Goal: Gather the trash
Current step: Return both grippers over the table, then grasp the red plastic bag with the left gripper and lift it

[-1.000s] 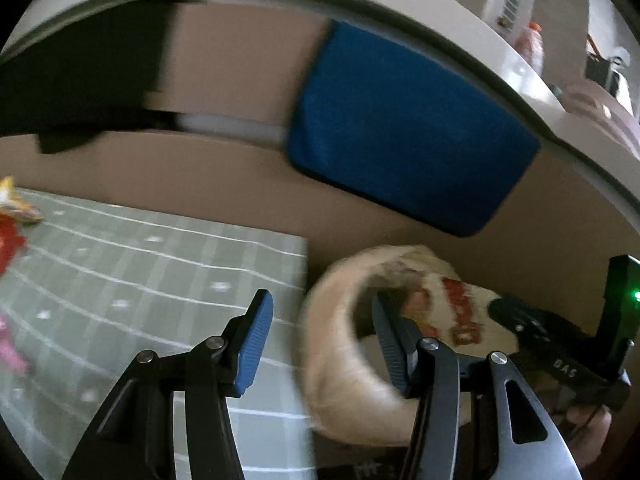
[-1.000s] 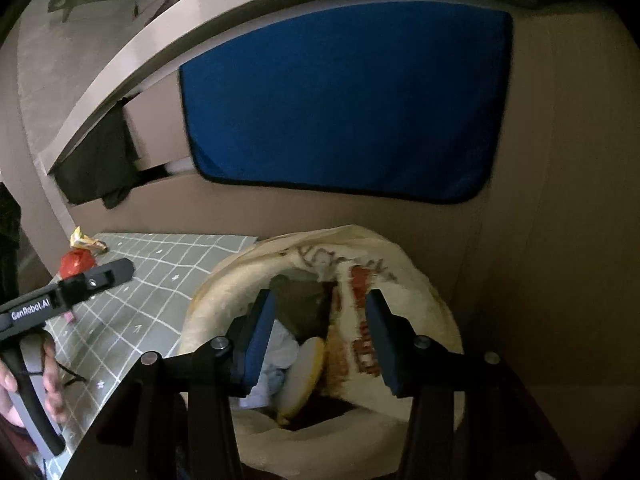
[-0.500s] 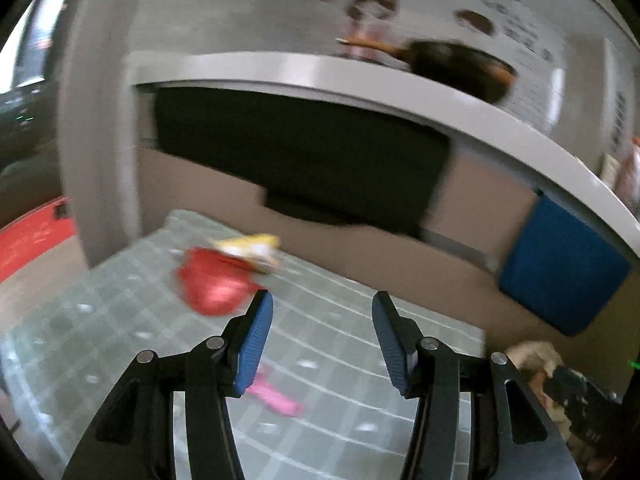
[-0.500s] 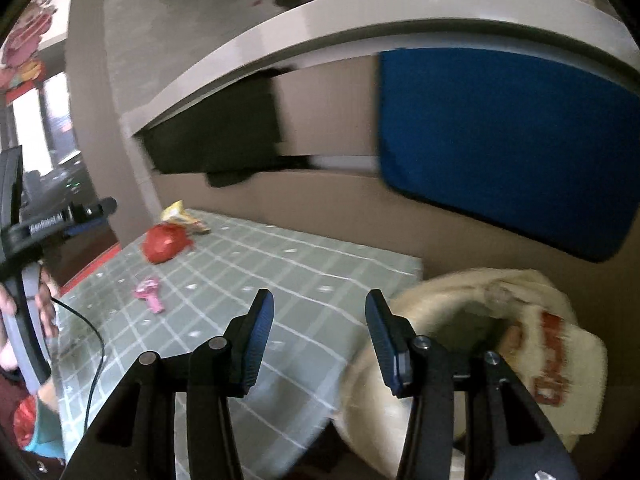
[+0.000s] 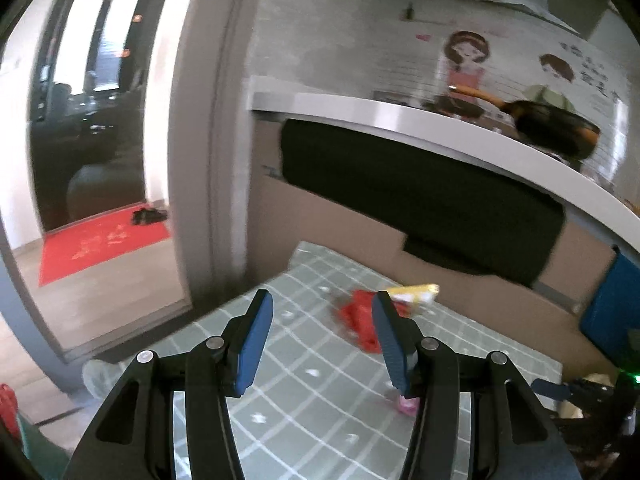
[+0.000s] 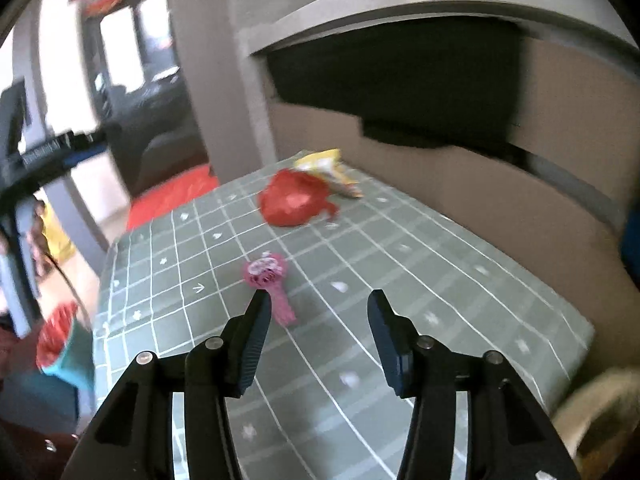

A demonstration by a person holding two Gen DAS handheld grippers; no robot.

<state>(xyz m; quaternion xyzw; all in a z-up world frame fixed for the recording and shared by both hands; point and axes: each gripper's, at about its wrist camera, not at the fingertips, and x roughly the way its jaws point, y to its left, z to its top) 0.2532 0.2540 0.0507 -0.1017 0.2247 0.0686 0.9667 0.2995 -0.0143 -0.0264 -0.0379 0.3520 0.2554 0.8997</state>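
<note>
On a green checked mat lie a crumpled red wrapper, a yellow wrapper just behind it, and a small pink piece nearer to me. My right gripper hovers above the mat with nothing between its fingers, and its jaws are opening; the pink piece lies just beyond its left fingertip. My left gripper is open and empty above the mat; the red wrapper shows beside its right finger, with the yellow wrapper behind. The cream trash bag sits at the lower right.
A brown cardboard wall with a black cloth hung over it backs the mat, under a grey counter edge. A blue cloth hangs at right. A doorway with a red floor mat opens at left.
Both grippers have swung left, away from the cream bag and the blue cloth, to over the green mat; the red, yellow and pink pieces now lie in front of them.
</note>
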